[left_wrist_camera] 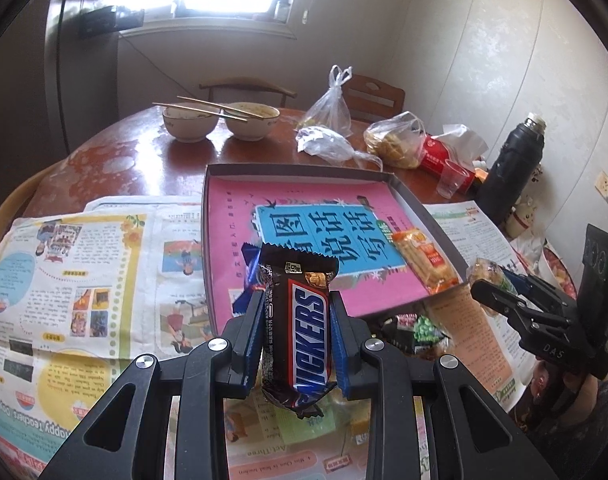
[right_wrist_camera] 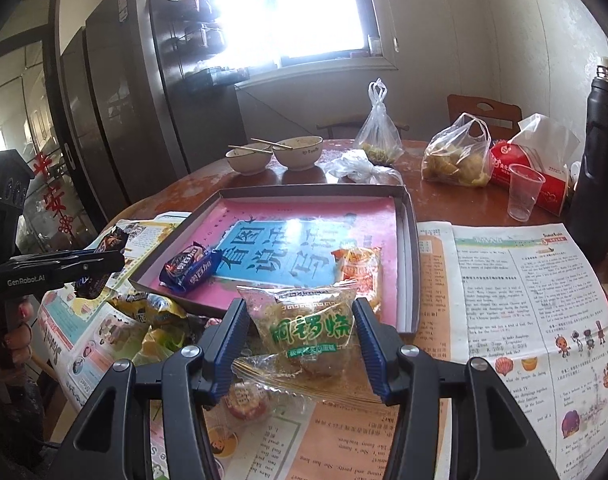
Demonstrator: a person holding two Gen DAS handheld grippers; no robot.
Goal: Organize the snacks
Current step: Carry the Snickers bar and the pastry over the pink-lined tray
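A: What has each hand got?

B: The left gripper is clamped on a Snickers bar, its blue pads pressing the bar's long sides, the bar standing nearly upright above the newspaper. The right gripper has a clear-wrapped cake with green lettering between its fingers; the pads sit against the pack's sides, so I'd call it gripped, though the crinkled film makes the contact hard to judge.

A: Where do they go?

B: Most likely the shallow tray lined with a pink book cover. Already in it: a blue biscuit pack near the front left and an orange wafer pack toward the right wall. Both held snacks hang just short of the tray's near edge, over a small heap of loose packets on the paper.

A: How will they handle?

B: The bar looks light and fairly stiff, with a glossy wrapper that could slide, so holding it mid-length across the narrow width, as now, seems sound. The cake looks soft and crushable; its film is loose and one end trails below the fingers. I'd hold the body gently, not the flap, since the seam could slip out.

A: Anything in the way?

B: The bowls with chopsticks, plastic bags, a clear cup and a black flask sit beyond the tray, well apart from the drop area
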